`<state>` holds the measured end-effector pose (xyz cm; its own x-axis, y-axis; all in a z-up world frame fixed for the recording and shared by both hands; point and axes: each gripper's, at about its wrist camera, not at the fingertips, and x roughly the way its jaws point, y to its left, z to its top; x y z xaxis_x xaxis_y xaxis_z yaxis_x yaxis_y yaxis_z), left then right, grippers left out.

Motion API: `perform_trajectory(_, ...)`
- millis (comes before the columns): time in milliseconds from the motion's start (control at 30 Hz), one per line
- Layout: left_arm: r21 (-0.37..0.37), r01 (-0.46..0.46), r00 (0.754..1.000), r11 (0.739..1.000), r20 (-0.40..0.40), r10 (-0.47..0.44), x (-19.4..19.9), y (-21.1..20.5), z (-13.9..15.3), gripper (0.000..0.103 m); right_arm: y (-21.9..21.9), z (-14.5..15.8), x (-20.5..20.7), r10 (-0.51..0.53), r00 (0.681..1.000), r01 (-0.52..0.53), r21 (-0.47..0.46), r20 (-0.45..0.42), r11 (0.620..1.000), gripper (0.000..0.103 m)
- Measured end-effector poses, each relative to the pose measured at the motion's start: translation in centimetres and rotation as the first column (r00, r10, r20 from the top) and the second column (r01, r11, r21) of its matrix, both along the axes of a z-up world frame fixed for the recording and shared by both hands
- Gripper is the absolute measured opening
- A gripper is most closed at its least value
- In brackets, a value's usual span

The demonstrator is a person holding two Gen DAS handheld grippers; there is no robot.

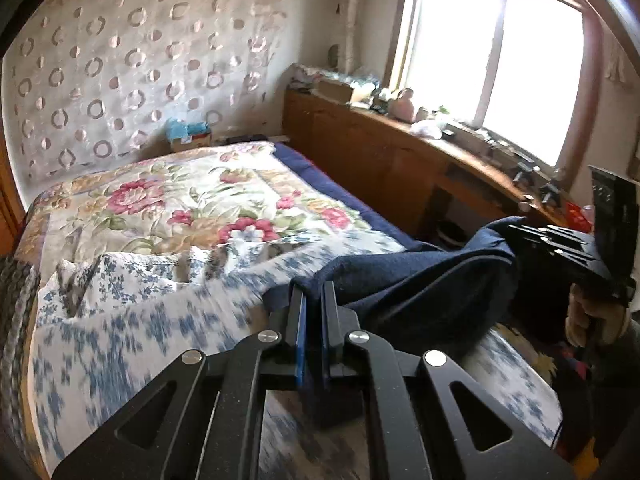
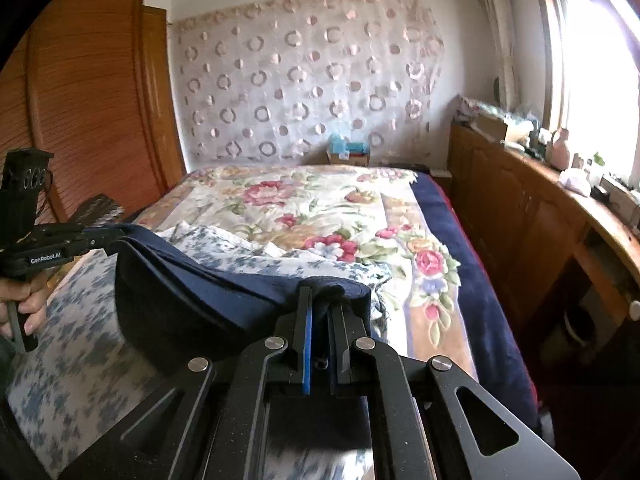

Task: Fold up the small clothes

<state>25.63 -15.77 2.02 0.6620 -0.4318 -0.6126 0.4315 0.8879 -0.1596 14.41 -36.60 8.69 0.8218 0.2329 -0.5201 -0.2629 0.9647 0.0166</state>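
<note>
- Left wrist view showed the left gripper (image 1: 313, 300) clenched on 1 end of a navy garment (image 1: 420, 280), its 2 fingers pressed together over the cloth.
- Right wrist view showed the right gripper (image 2: 322, 304) likewise clamped on the opposite end of the navy garment (image 2: 192, 292).
- Garment hung between both grippers in a sagging span, raised above a blue-and-white floral cloth (image 1: 120, 320) on the bed (image 2: 472, 280).
- Floral quilt (image 2: 320, 208) covered the bed beyond the cloth.
- Person's hand (image 2: 24, 300) gripped the left tool's handle; the other hand (image 1: 592, 320) gripped the right tool's handle.
- Wooden cabinet (image 1: 380, 152) ran beside the bed under the window (image 1: 500, 60).
</note>
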Motion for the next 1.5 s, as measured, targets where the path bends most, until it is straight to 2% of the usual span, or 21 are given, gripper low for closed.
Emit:
perform_trajectory(133, 0.025, -0.005, 0.999, 1.0, -0.049, 0.006, 3.4, -0.8, -1.7, 0.007, 0.2, -1.6, 3.7, -0.018, 0.998, 0.017, -0.015, -0.065, 1.0, 0.006)
perform_trajectory(333, 0.035, -0.003, 0.994, 0.999, -0.11, 0.007, 6.1, -1.3, -3.8, 0.007, 0.9, -1.6, 7.1, -0.037, 0.992, 0.035, -0.017, -0.123, 0.999, 0.006)
perform_trajectory(433, 0.049, 0.01, 0.99, 0.999, -0.141, -0.003, 6.6, -1.5, -4.4, 0.008, 0.8, -0.5, 7.3, -0.053, 0.991, 0.051, -0.019, -0.123, 0.999, 0.016)
perform_trajectory(467, 0.047, 0.013, 0.99, 0.999, -0.143, -0.007, 6.5, -1.4, -4.5, 0.013, 0.5, 0.3, 6.7, -0.074, 0.992, 0.071, -0.033, -0.107, 0.997, 0.036)
perform_trajectory(500, 0.048, 0.009, 0.991, 0.999, -0.134, -0.002, 6.3, -1.2, -4.4, 0.025, 0.4, 1.0, 6.3, -0.097, 0.992, 0.093, -0.044, -0.086, 0.995, 0.051)
perform_trajectory(567, 0.035, -0.003, 0.995, 0.999, -0.104, 0.007, 5.8, -0.6, -3.8, 0.043, 0.1, 1.9, 5.4, -0.121, 0.991, 0.12, -0.031, -0.053, 0.992, 0.054)
perform_trajectory(633, 0.019, 0.002, 0.995, 1.0, -0.101, 0.0, 5.5, 0.0, -3.4, 0.044, 0.3, 2.4, 4.2, -0.11, 0.993, 0.109, -0.019, -0.04, 0.994, 0.054)
perform_trajectory(700, 0.007, 0.012, 0.994, 1.0, -0.106, -0.012, 5.0, 0.4, -3.2, 0.06, 0.6, 2.3, 2.9, -0.094, 0.995, 0.093, -0.017, -0.042, 0.995, 0.06)
perform_trajectory(767, 0.004, 0.028, 0.993, 1.0, -0.112, -0.027, 4.6, 0.5, -3.4, 0.064, 1.0, 1.6, 2.1, -0.079, 0.995, 0.079, -0.004, -0.068, 0.997, 0.065)
perform_trajectory(900, 0.035, 0.043, 0.987, 0.998, -0.153, -0.038, 4.9, -0.5, -5.2, 0.064, 1.8, -0.5, 2.5, -0.09, 0.987, 0.085, -0.038, -0.132, 0.996, 0.067)
perform_trajectory(1067, 0.044, 0.041, 0.977, 0.998, -0.21, -0.03, 6.4, -1.3, -7.3, 0.064, 1.5, -1.5, 2.8, -0.121, 0.971, 0.119, -0.02, -0.205, 0.993, 0.073)
perform_trajectory(1233, 0.026, 0.04, 0.966, 0.999, -0.258, -0.032, 7.3, -1.4, -8.7, 0.064, 1.2, -1.2, 3.5, -0.092, 0.963, 0.103, 0.031, -0.255, 0.994, 0.073)
perform_trajectory(1433, 0.019, 0.051, 0.969, 0.999, -0.243, -0.044, 7.1, -1.9, -8.9, 0.064, -0.6, -2.1, 5.4, -0.031, 0.952, 0.076, 0.135, -0.304, 0.988, 0.073)
perform_trajectory(1500, 0.015, 0.052, 0.969, 0.999, -0.242, -0.047, 7.2, -2.1, -8.9, 0.064, -1.2, -2.5, 5.8, -0.014, 0.951, 0.069, 0.169, -0.31, 0.983, 0.067)
